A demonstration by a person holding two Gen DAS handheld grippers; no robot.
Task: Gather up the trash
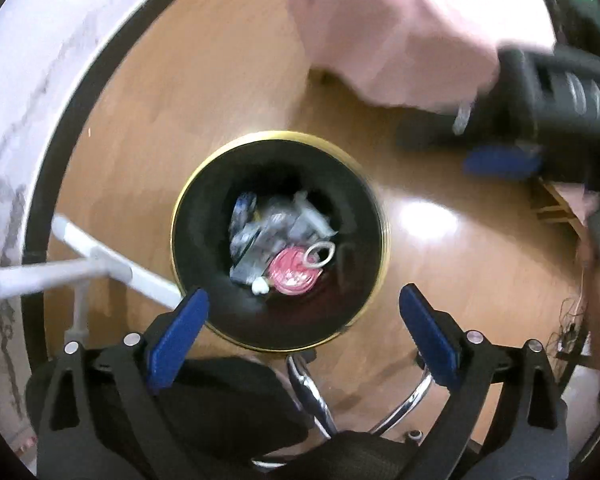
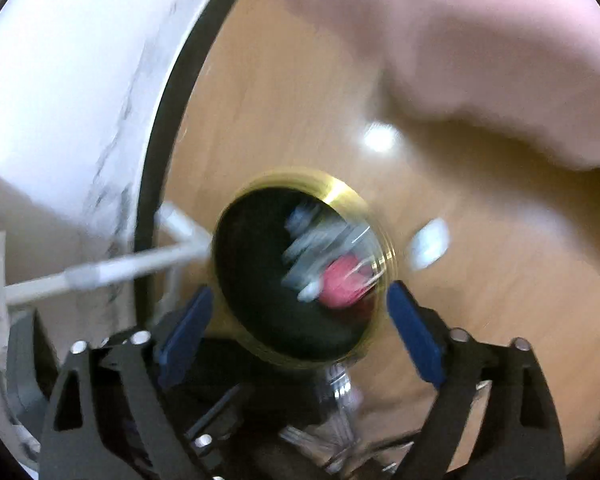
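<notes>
Both grippers wide open, nothing held: left gripper (image 1: 304, 312) & right gripper (image 2: 300, 316) above the bin (image 1: 204, 184) at frame centre. Trash (image 1: 278, 240) sits at the bottom; looks like drops done. One pale scrap (image 2: 430, 243) on the floor (image 2: 480, 280), right of the bin, prob. left to grab.

Warm indoor light is falling from above, throwing white glare spots on the glossy wooden floor (image 1: 428, 220) (image 2: 380, 136). Right wrist view is smearing w/ heavy motion blur; left is sharper at centre. Fisheye is bending edges, corners vignetting black.
</notes>
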